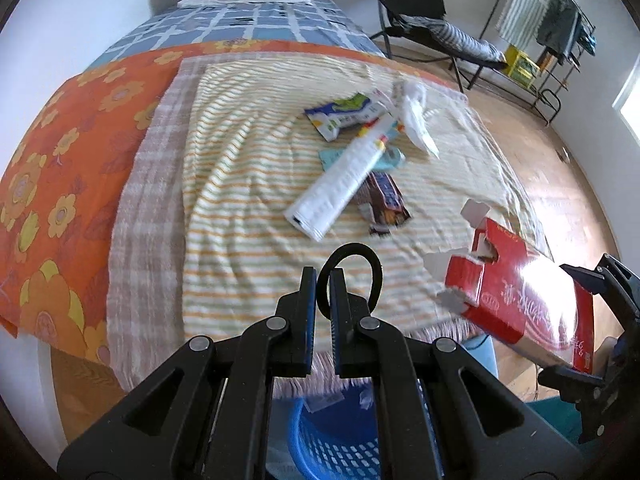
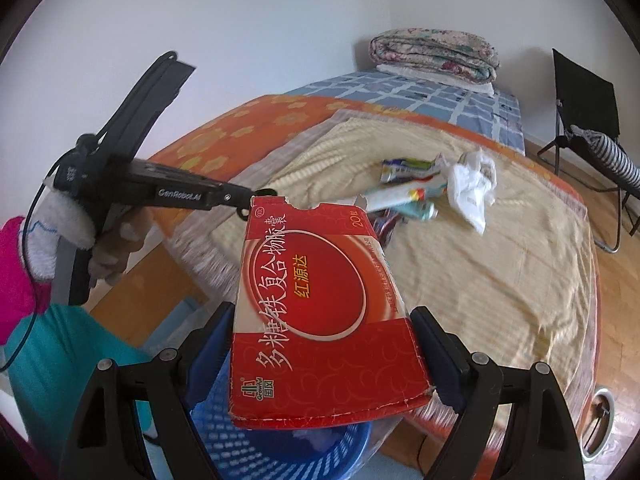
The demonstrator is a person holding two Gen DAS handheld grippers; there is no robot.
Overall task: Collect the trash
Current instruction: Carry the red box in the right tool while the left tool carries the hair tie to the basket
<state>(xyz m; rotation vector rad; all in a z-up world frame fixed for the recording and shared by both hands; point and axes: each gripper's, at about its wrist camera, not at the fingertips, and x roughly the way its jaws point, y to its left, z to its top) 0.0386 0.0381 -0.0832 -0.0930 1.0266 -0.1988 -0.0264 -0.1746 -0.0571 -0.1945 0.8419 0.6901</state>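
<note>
Between your right gripper's [image 2: 326, 364] spread pads sits the red box [image 2: 320, 320], pinched above the blue basket [image 2: 224, 440]; your left gripper [image 1: 323, 280] is pressed together, with nothing in its grip.

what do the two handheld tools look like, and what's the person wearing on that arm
Both tools are black, with angular scissor-like links, silver rivets and blue pads inside the fingers. The left tool carries white "GenRobot.AI" lettering and a thin black cable. The hand holding it wears a pale knit glove, with a fluffy white cuff and bright pink sleeve.
</note>
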